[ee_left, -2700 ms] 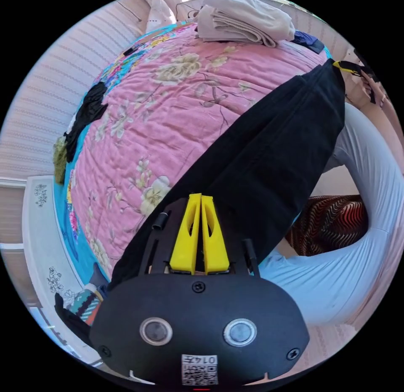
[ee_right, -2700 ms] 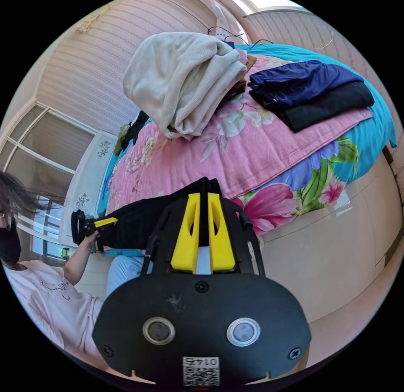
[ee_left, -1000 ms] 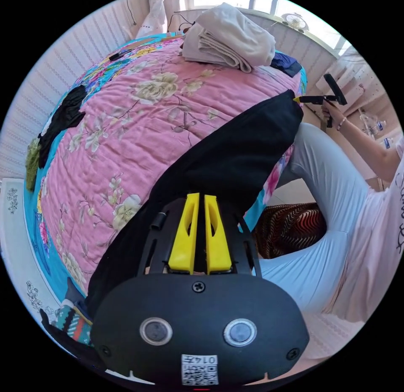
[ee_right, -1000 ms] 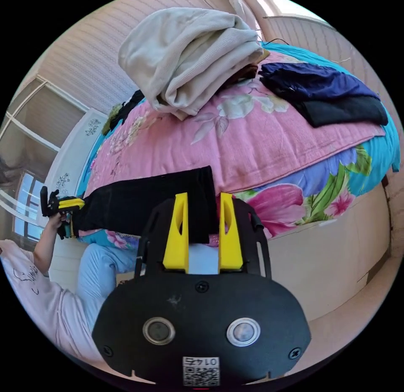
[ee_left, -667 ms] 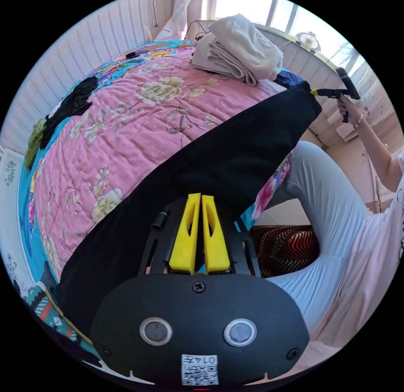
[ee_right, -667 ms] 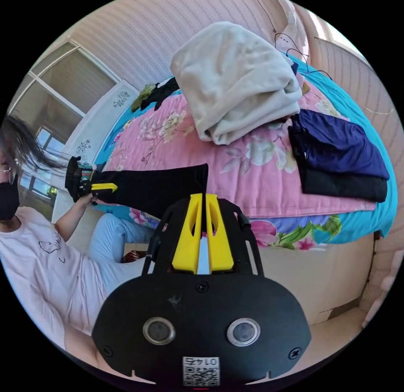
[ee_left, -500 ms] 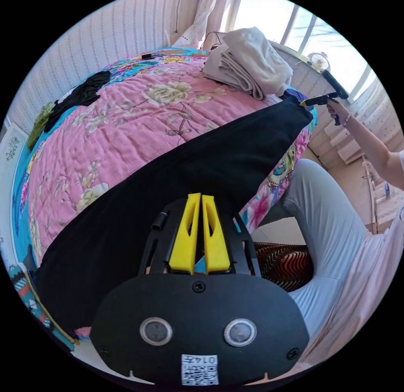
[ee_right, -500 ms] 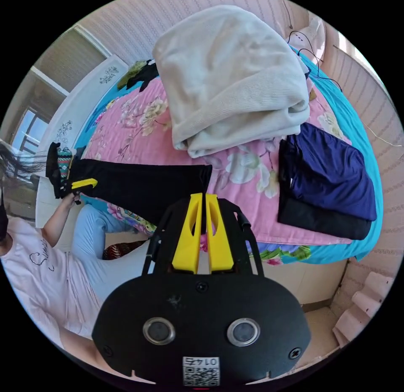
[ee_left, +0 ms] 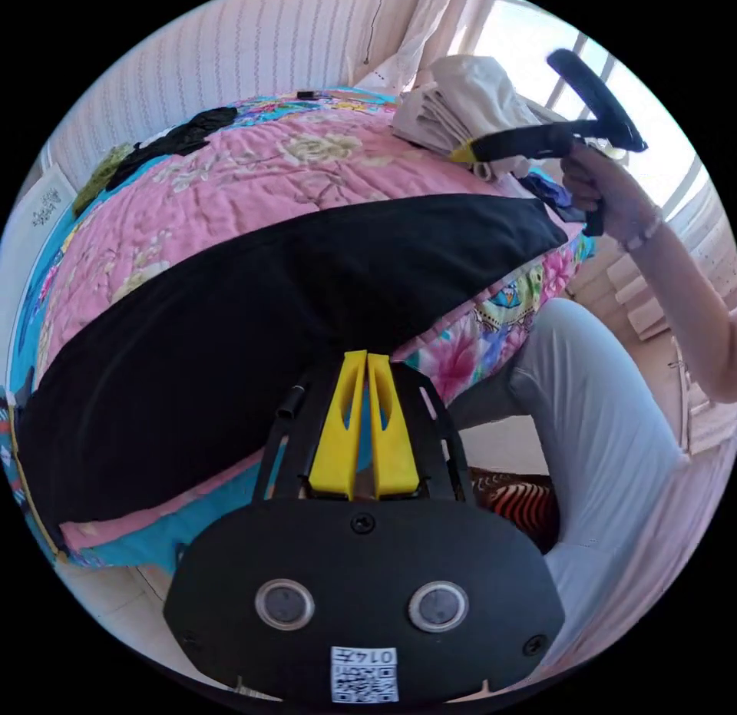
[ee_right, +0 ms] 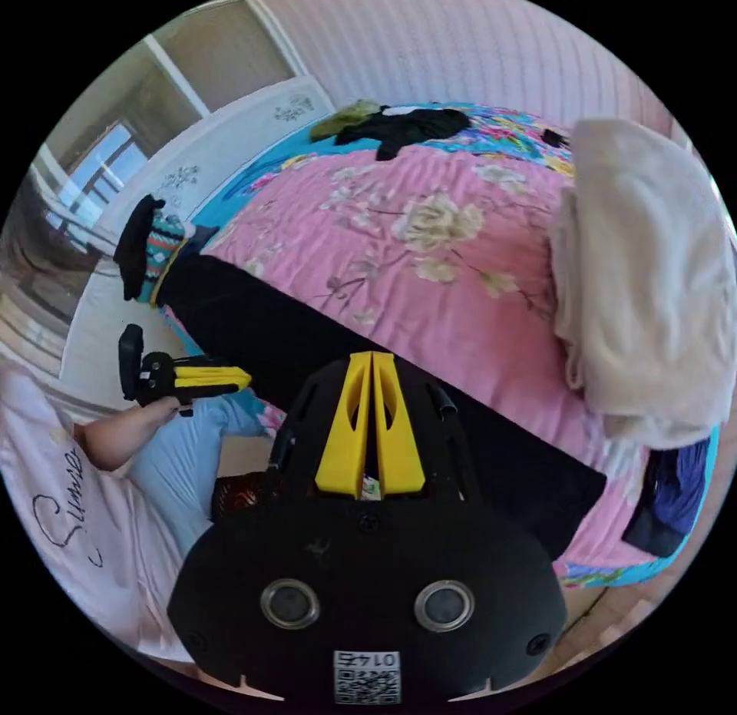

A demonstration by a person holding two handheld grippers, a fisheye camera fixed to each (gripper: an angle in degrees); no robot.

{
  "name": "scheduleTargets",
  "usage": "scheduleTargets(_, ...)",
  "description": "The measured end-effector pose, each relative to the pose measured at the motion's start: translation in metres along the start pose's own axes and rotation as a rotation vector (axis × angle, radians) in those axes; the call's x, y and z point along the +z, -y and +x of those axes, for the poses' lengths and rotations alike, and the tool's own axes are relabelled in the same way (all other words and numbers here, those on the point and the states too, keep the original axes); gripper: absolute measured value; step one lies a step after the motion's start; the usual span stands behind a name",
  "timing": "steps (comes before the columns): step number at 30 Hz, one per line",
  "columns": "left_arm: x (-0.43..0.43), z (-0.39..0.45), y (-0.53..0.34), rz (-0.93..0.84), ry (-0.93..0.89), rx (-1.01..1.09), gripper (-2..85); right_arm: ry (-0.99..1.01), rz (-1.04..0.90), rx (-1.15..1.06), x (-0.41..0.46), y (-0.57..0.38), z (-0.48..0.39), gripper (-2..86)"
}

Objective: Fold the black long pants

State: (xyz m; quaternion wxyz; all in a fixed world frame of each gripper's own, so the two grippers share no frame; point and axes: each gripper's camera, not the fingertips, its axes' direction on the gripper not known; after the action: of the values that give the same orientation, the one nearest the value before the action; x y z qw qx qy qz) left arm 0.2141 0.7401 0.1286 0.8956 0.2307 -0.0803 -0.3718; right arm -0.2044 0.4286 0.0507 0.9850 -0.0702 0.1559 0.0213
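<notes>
Lying flat along the near edge of the pink floral quilt [ee_left: 230, 177], the black long pants [ee_left: 253, 300] stretched lengthwise. Both yellow-jawed grippers, left [ee_left: 366, 359] and right [ee_right: 371, 359], hovered beside that edge, jaws pressed together on nothing.

Black long pants [ee_left: 253, 308] lie flat (a long band) along the bed edge.

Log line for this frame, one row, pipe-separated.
stage: black pants laid flat across pink quilt | left gripper: shut at pants edge, grip unclear | right gripper: shut, raised off pants
</notes>
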Motion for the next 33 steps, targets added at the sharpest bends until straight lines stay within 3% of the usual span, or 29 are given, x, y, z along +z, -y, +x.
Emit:
scheduleTargets(2, 0.002, 0.002, -0.014, 0.092, -0.002, -0.063, -1.0, 0.036, -0.043, -0.168, 0.041, 0.031, -0.059, -0.4)
scheduleTargets(5, -0.003, 0.009, -0.013, 0.058, 0.01, -0.028, -1.0, 0.033, 0.009, -0.265, 0.097, 0.059, -0.116, -0.5)
scheduleTargets(7, -0.003, 0.018, -0.014, 0.064, 0.084, 0.007, -1.0, -0.069, -0.25, -0.418, 0.158, 0.07, -0.138, -0.7)
scheduleTargets(8, 0.001, 0.022, -0.018, 0.072, 0.099, 0.019, -1.0, -0.078, -0.2, -0.422, 0.157, 0.07, -0.139, -0.7)
scheduleTargets(11, 0.011, 0.027, -0.026, 0.079, 0.075, -0.001, -1.0, -0.09, -0.342, -0.453, 0.156, 0.081, -0.144, -0.7)
scheduleTargets(13, 0.015, 0.03, -0.026, 0.062, 0.058, -0.005, -1.0, -0.09, -0.238, -0.442, 0.144, 0.084, -0.143, -0.6)
scheduleTargets(15, 0.019, 0.034, -0.026, 0.062, 0.056, 0.011, -1.0, -0.131, -0.307, -0.461, 0.17, 0.076, -0.139, -0.5)
scheduleTargets(17, 0.021, 0.036, -0.026, 0.053, 0.024, -0.011, -1.0, -0.122, -0.26, -0.429, 0.166, 0.071, -0.13, -0.5)
scheduleTargets(21, 0.016, 0.055, -0.033, 0.047, -0.107, 0.052, -1.0, 0.12, -0.17, -0.225, 0.129, 0.047, -0.076, -0.3)
scheduleTargets(25, 0.013, 0.097, -0.039, 0.041, -0.155, 0.173, -0.9, 0.367, 0.215, 0.118, 0.051, -0.044, 0.018, -0.1)
scheduleTargets(31, 0.006, 0.147, -0.013, 0.157, -0.082, 0.333, -0.2, 0.2, 0.624, 0.73, -0.025, -0.221, 0.141, 2.1)
scheduleTargets(33, 0.004, 0.162, 0.003, 0.206, -0.057, 0.401, 1.4, 0.153, 0.745, 0.844, -0.038, -0.261, 0.168, 3.7)
